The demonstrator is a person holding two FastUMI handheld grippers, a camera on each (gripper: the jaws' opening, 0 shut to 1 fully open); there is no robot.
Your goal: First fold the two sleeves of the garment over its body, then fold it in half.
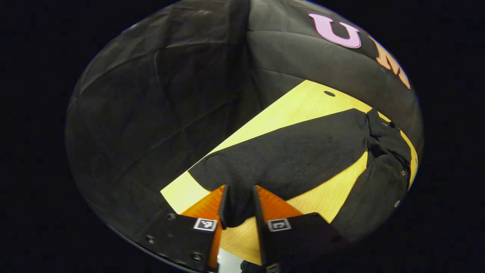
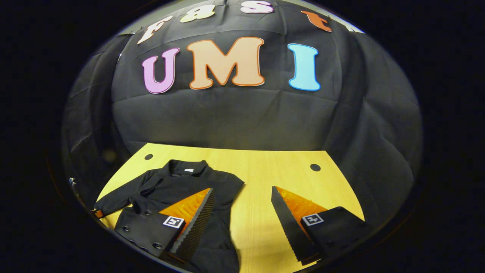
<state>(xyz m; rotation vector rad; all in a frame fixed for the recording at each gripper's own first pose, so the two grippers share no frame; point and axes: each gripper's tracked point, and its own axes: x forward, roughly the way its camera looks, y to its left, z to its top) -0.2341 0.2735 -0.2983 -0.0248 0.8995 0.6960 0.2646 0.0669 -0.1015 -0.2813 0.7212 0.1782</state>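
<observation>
Black sleeve (image 1: pixel 288 159) end pinched in left gripper (image 1: pixel 239 206), right gripper (image 2: pixel 242 216) jaws wide apart above table (image 2: pixel 257 167)

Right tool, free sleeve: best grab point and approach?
Take the sleeve at its outer end, coming down from above on the bare-table side. It lies flat, spread away from the garment, and the right tool is open. The left tool pinches the other sleeve.

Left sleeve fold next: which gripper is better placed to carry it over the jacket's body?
Left. The left gripper is already closed on the sleeve end, lying stretched across the table. The right gripper hangs open over bare table beside the jacket, holding nothing.
</observation>
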